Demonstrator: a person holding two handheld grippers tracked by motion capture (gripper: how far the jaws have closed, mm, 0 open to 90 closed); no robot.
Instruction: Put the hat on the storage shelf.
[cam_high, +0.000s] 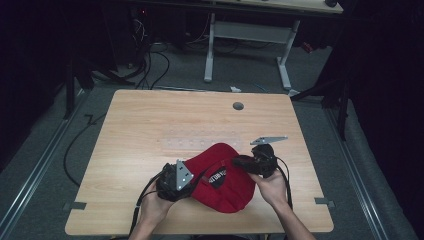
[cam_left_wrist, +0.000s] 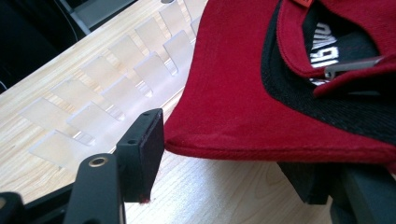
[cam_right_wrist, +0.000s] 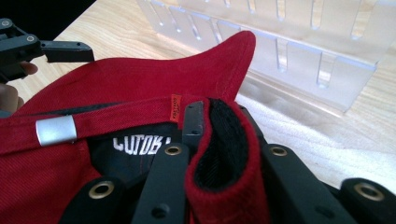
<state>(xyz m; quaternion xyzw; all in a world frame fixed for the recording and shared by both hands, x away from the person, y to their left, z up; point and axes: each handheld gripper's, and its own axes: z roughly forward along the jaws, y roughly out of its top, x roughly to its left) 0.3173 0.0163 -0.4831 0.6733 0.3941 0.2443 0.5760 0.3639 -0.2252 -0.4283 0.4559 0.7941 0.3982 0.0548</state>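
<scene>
the cap (cam_high: 220, 176) is dark red all over. inside it is black, with a black label (cam_high: 218, 176) that has white letters. its strap has a shiny silver buckle (cam_right_wrist: 56, 130) and a tiny orange tag (cam_right_wrist: 175, 108). both grippers (cam_high: 176, 181) (cam_high: 255, 160) are black with small gold rings. the table (cam_high: 150, 120) is light yellow wood with thin streaks. the rack (cam_left_wrist: 107, 93) far behind the cap is clear and milky white.

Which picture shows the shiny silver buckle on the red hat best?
The right gripper view: the silver buckle sits large and sharp on the red cap's strap. The left gripper view shows a darker, slanted buckle. From the high view it is too small to make out.
</scene>
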